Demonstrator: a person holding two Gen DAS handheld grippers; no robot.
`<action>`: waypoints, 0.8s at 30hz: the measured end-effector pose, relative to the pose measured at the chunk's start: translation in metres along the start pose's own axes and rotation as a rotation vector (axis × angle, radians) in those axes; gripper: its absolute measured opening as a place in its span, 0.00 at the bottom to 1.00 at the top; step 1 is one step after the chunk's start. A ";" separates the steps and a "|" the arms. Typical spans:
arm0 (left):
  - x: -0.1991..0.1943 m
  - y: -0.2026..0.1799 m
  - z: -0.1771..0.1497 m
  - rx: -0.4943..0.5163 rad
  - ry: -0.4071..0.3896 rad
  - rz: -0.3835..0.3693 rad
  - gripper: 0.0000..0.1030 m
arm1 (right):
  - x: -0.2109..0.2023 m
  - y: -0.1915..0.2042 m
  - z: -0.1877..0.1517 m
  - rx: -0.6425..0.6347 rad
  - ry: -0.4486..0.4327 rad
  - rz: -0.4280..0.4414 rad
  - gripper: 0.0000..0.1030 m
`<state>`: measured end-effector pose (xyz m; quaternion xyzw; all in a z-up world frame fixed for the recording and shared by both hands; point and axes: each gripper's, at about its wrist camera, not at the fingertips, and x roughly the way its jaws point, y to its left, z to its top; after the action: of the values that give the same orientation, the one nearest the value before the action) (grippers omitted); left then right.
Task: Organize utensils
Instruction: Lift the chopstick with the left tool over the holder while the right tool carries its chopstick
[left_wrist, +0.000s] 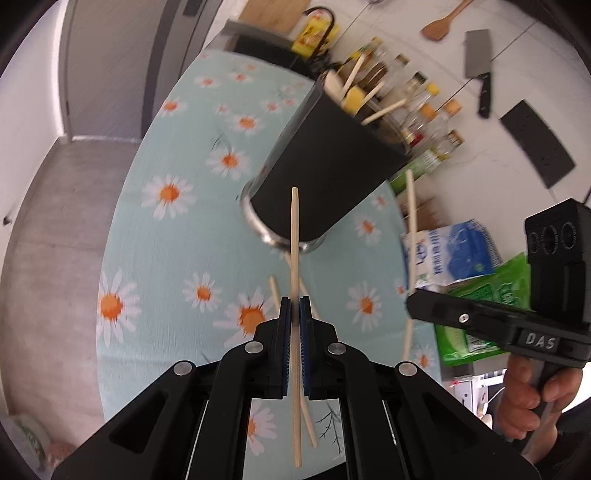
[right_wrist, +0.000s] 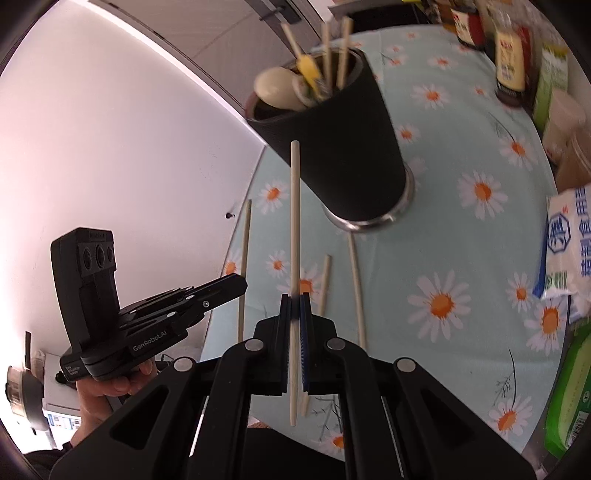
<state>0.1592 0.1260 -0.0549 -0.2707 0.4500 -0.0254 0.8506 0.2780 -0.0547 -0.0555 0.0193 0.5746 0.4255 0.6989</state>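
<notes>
Left wrist only: cleaver (left_wrist: 479, 62) beyond holder (left_wrist: 328, 162).

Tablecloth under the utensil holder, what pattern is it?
Tablecloth: pale blue-green with white, orange-centred daisies; clearest in right wrist view.

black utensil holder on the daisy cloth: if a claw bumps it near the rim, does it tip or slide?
Probably tips rather than slides. The utensil holder is tall and widens upward from a narrower metal base. Chopsticks and a spoon standing out of its mouth likely put weight up high. The tablecloth looks like fabric, so the base may catch.
</notes>
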 end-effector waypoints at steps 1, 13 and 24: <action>-0.006 0.001 0.004 0.008 -0.020 -0.028 0.04 | -0.001 0.005 0.001 -0.011 -0.018 0.005 0.05; -0.043 -0.012 0.050 0.146 -0.199 -0.155 0.04 | -0.017 0.038 0.026 -0.076 -0.232 0.013 0.05; -0.067 -0.049 0.084 0.254 -0.386 -0.181 0.04 | -0.050 0.047 0.057 -0.132 -0.410 -0.038 0.05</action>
<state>0.1950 0.1406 0.0564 -0.2007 0.2465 -0.1055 0.9422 0.2988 -0.0287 0.0274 0.0490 0.3917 0.4360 0.8088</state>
